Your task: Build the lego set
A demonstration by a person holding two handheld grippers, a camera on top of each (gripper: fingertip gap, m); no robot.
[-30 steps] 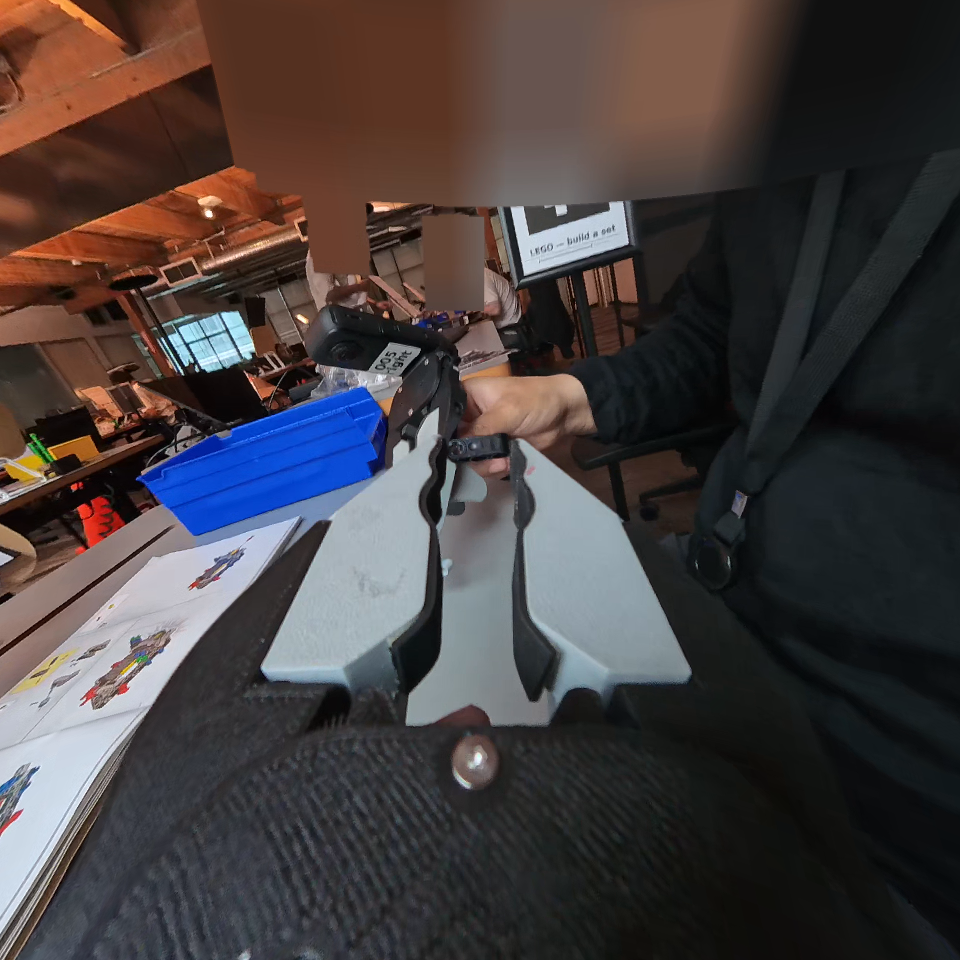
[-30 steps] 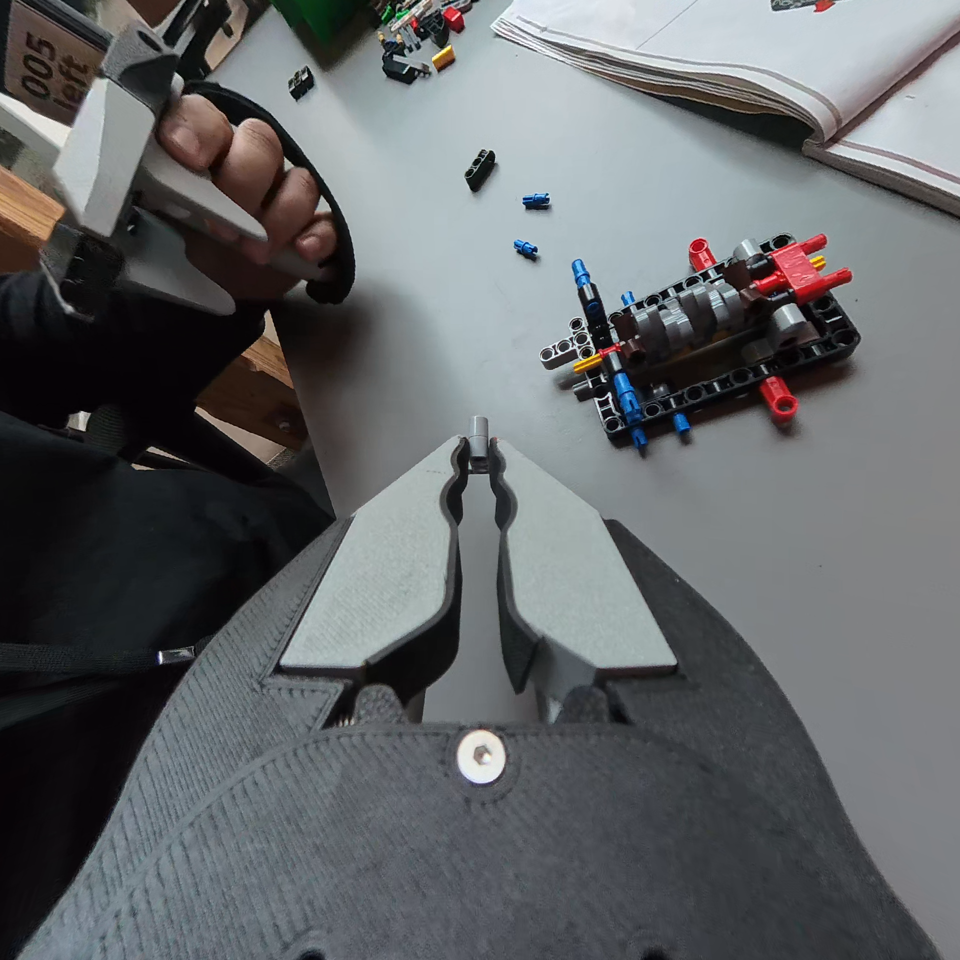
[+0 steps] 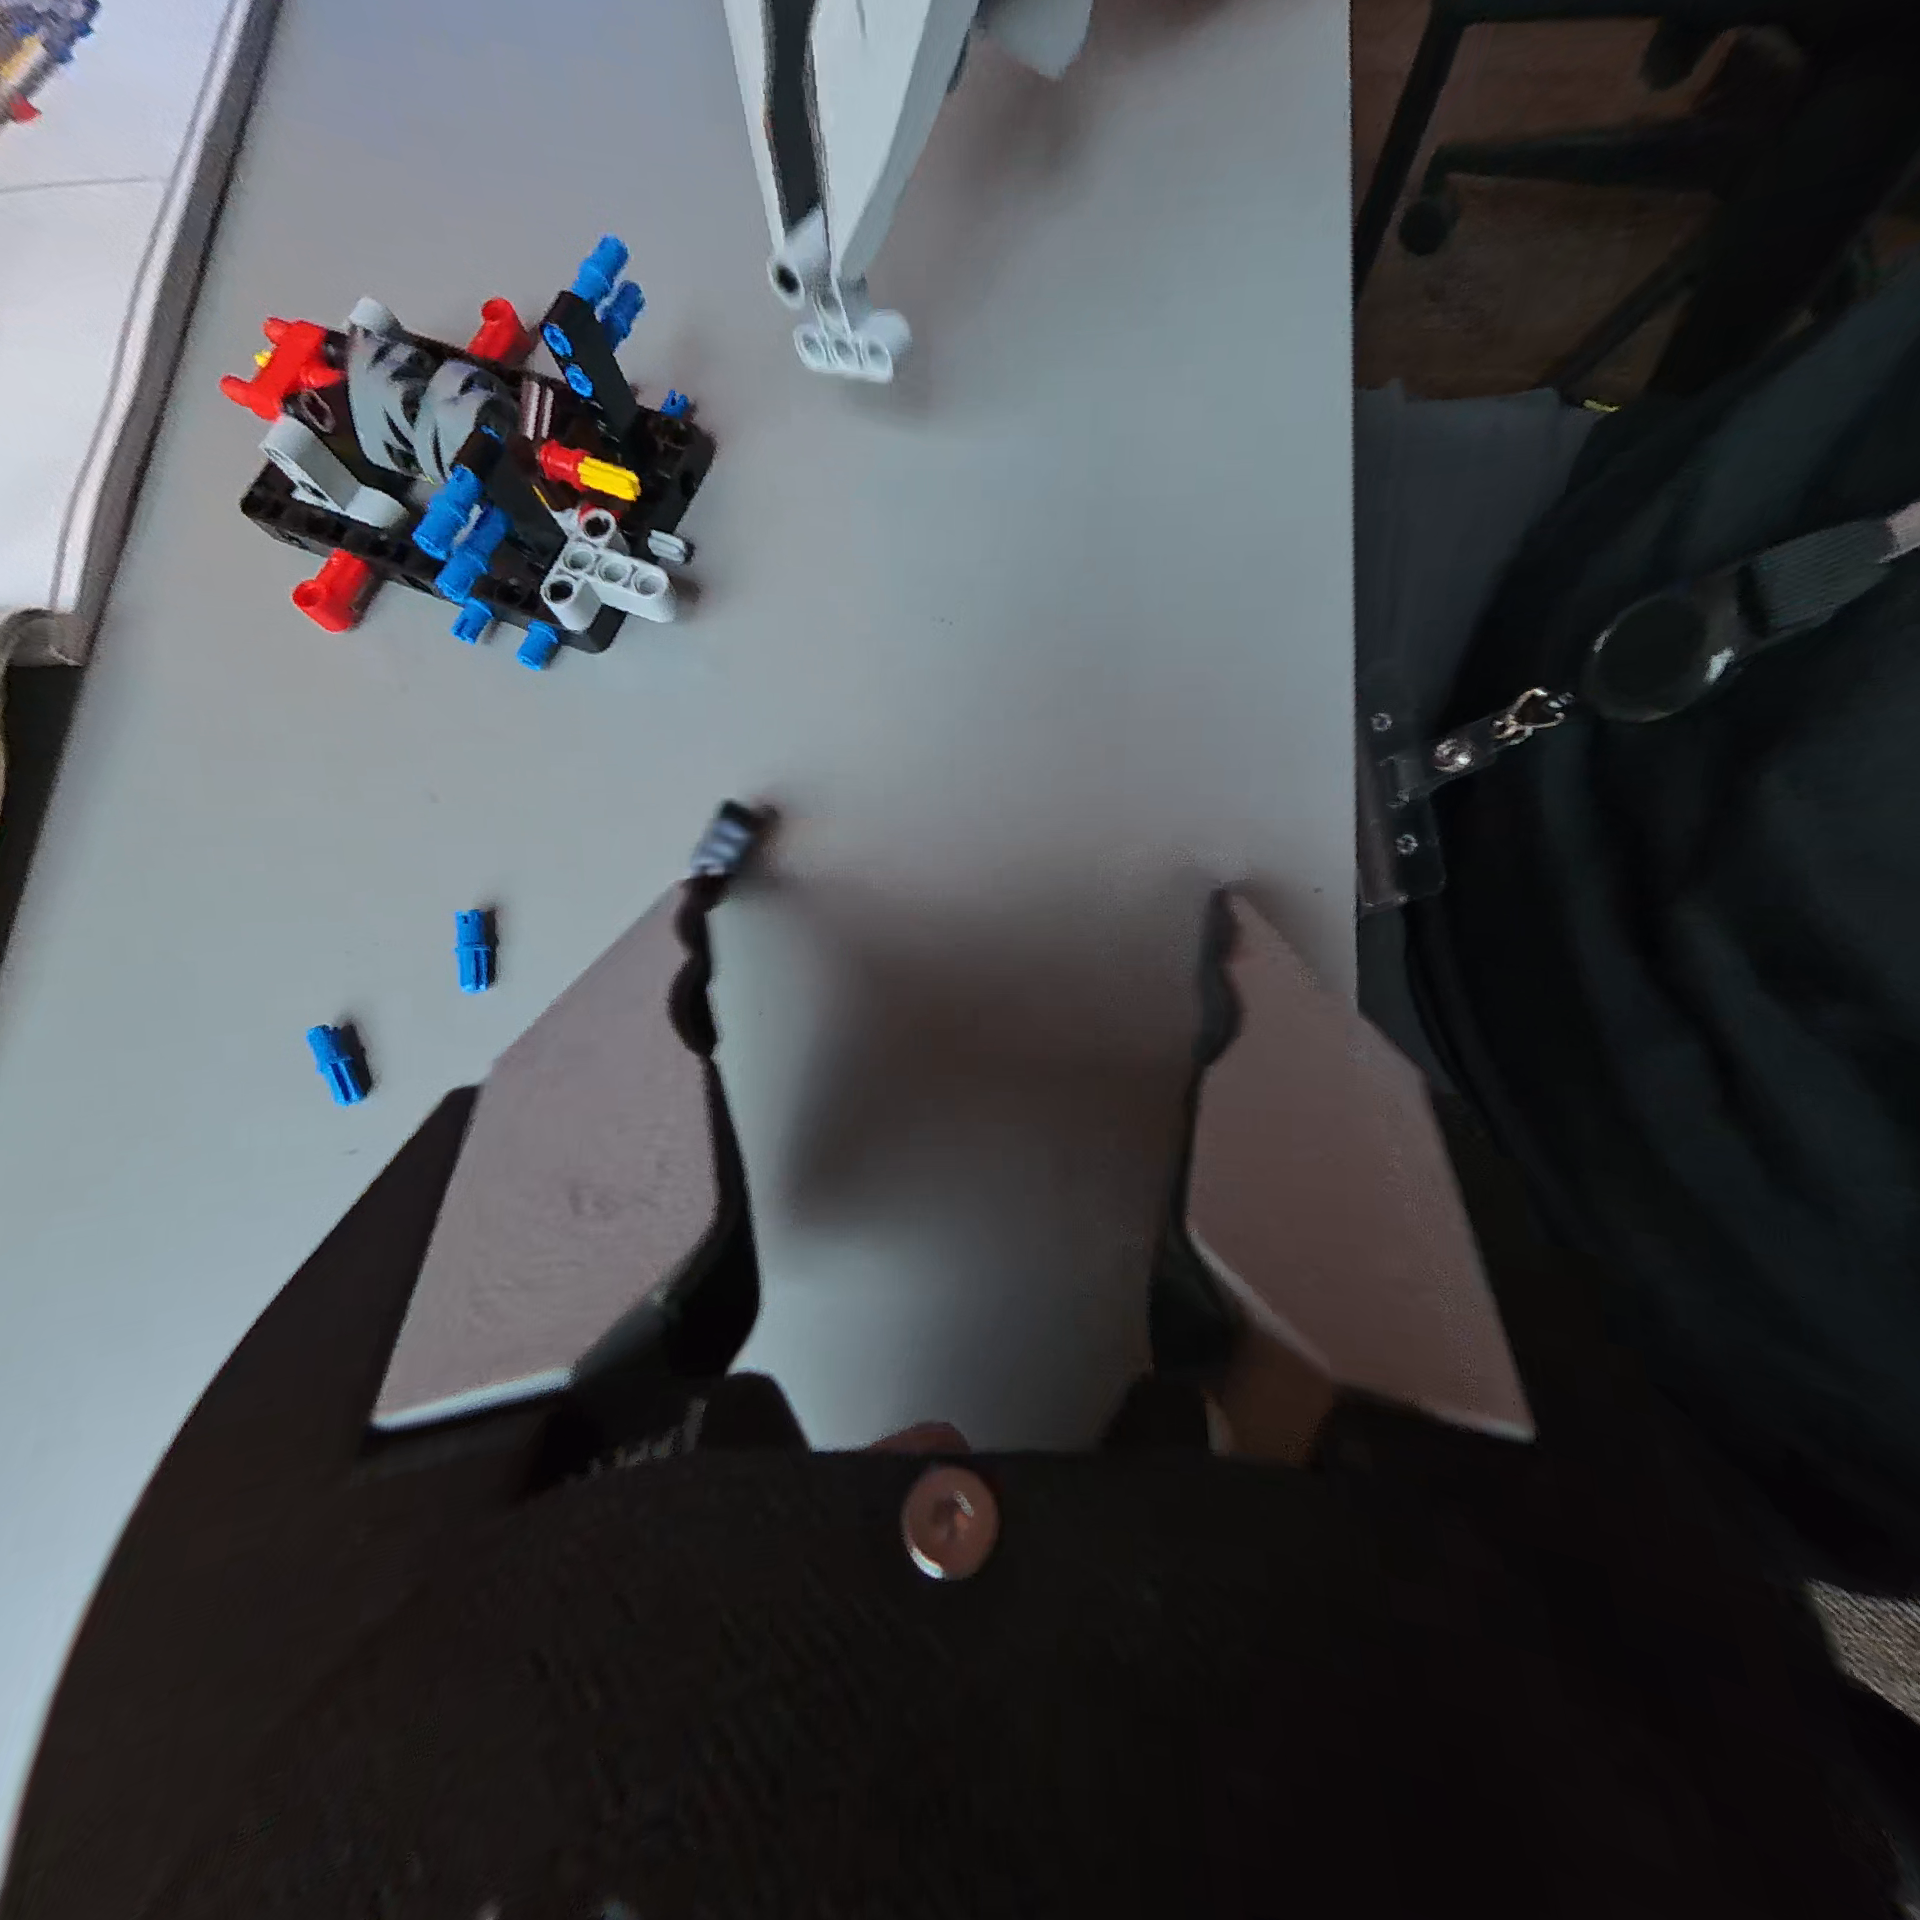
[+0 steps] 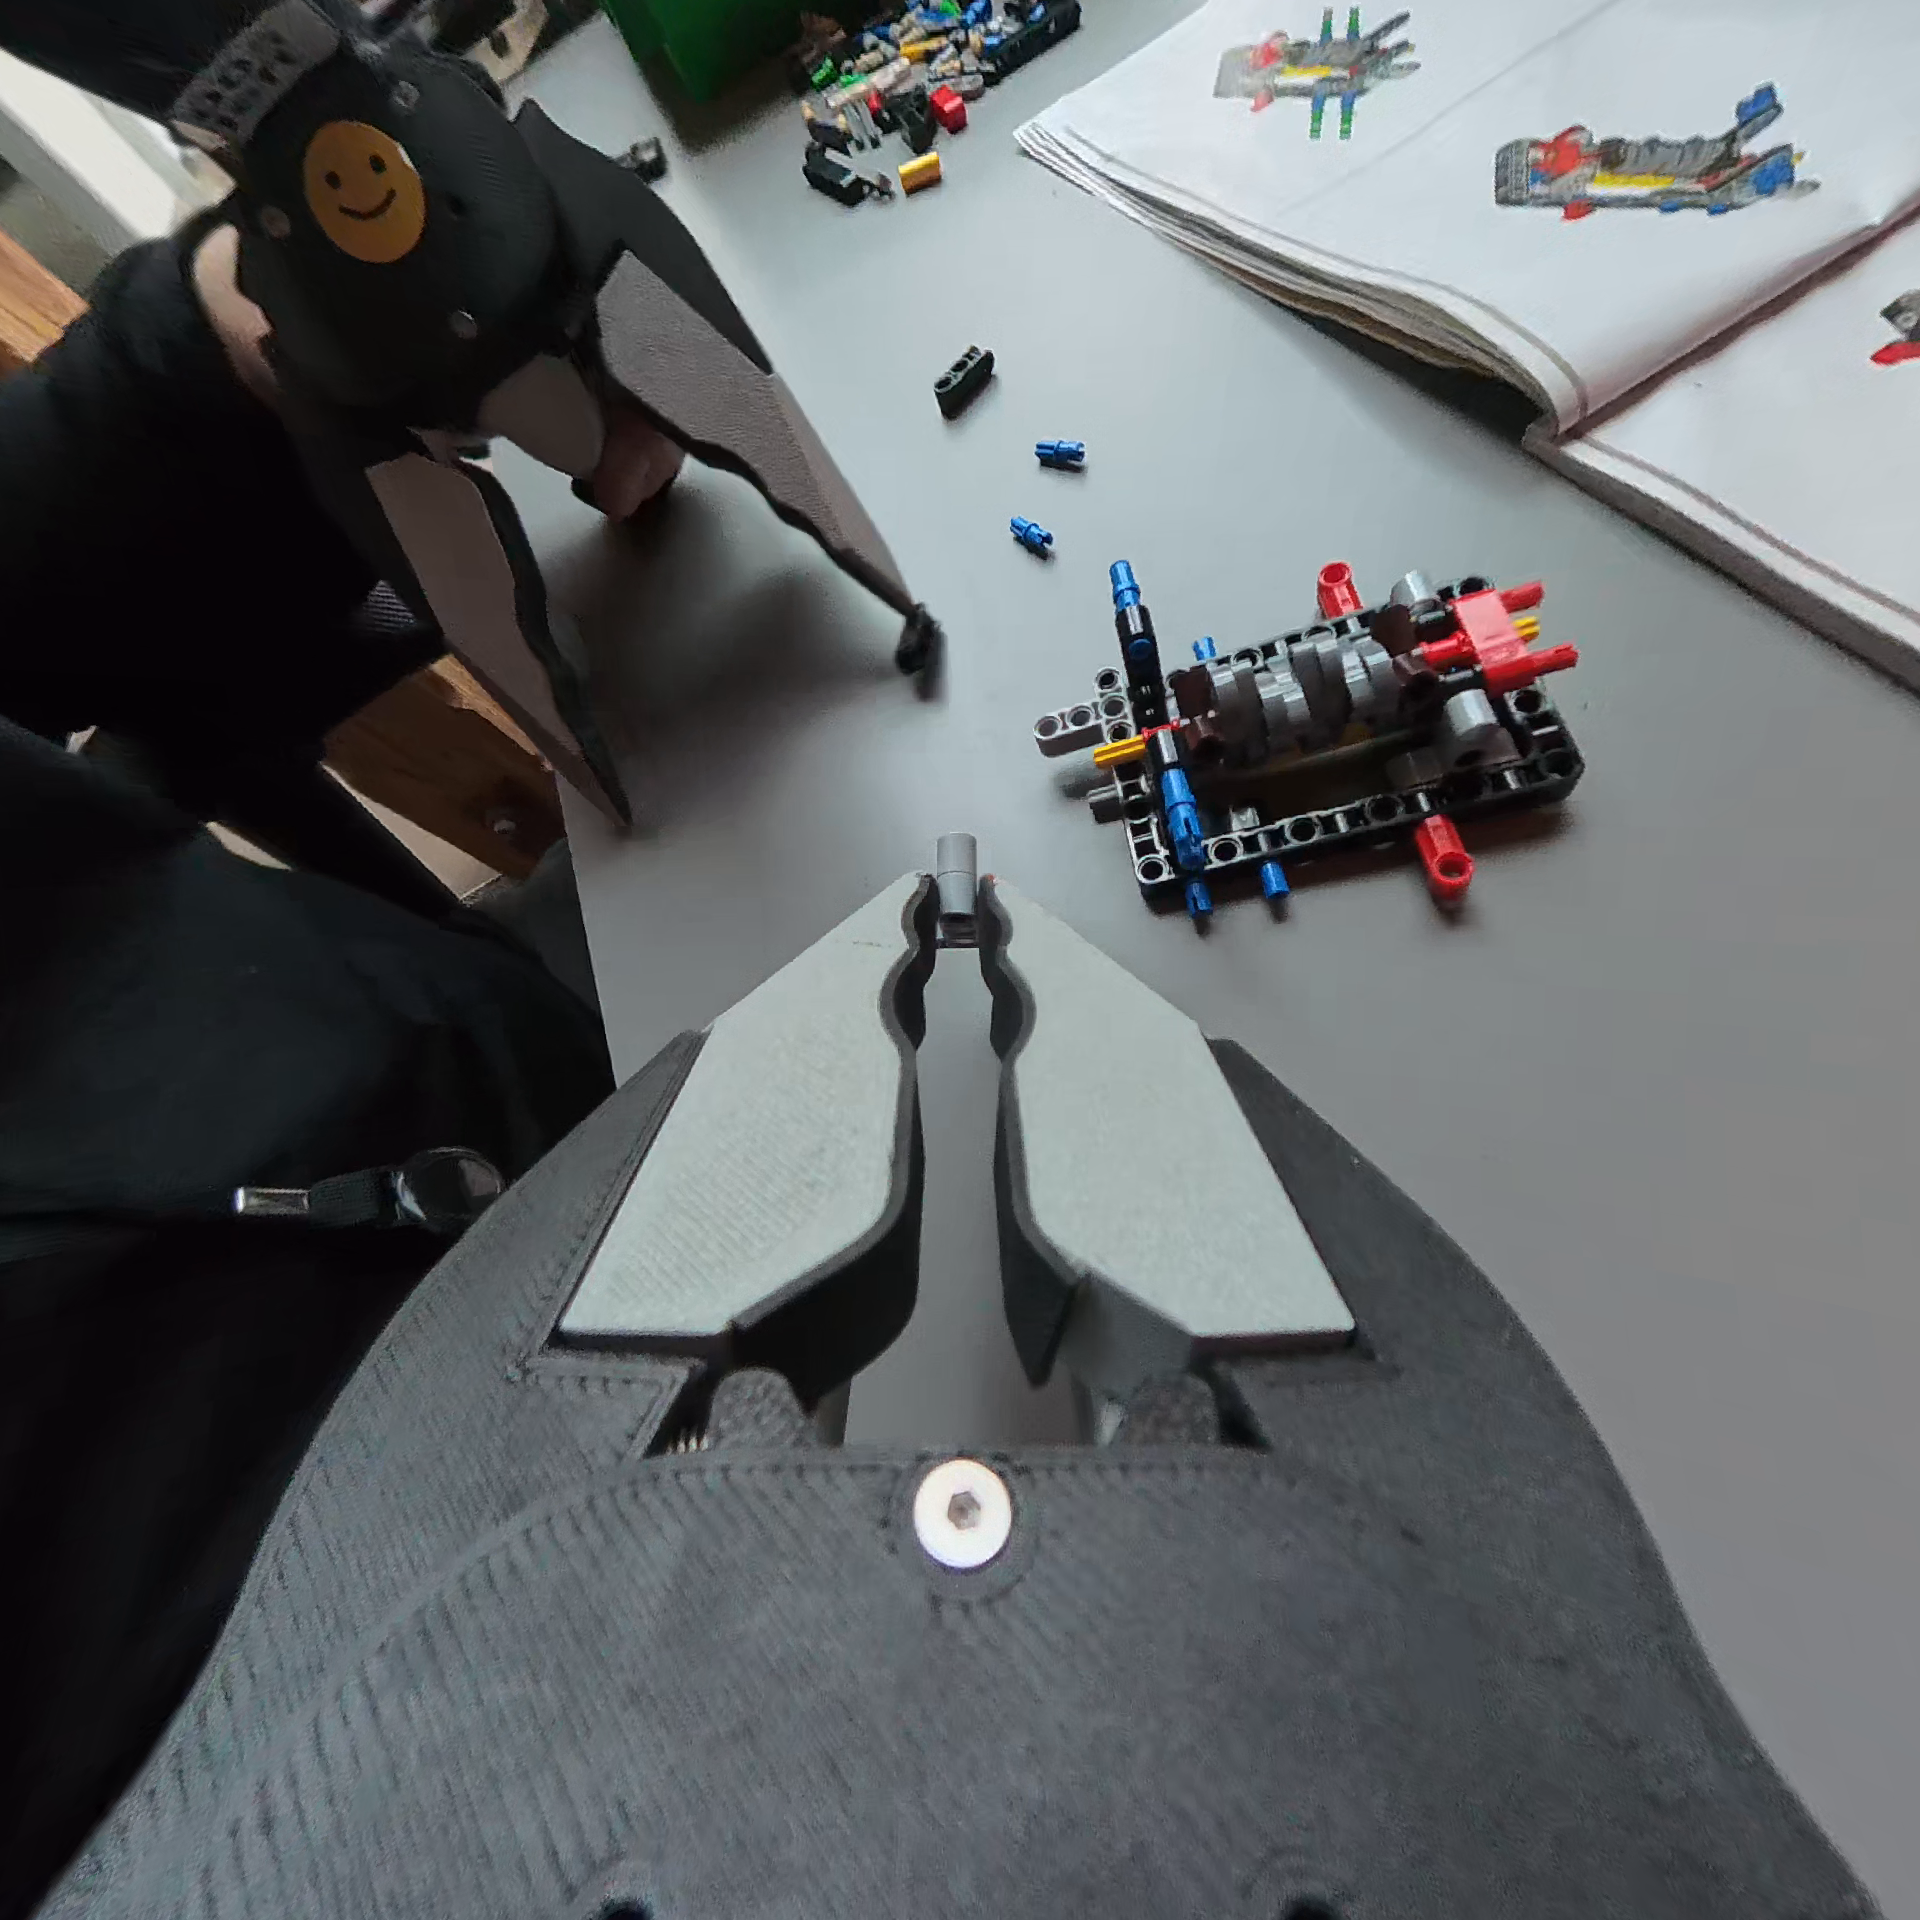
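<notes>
Grey bench (image 4: 1351,1195) carries everything. On the left, our left gripper (image 3: 956,904) has its fingers spread wide, a small black piece (image 3: 732,836) at one tip. We should steady the chassis (image 4: 1340,727) before the right gripper (image 4: 956,904), pinching a grey connector (image 4: 956,873), presses in.

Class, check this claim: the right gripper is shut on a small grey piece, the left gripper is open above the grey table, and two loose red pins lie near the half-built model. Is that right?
One slip: the two loose pins are blue, not red, as the right wrist view shows. The rest holds: the right gripper is shut on the small grey piece, and the left gripper is open above the grey table, near the half-built model.
</notes>
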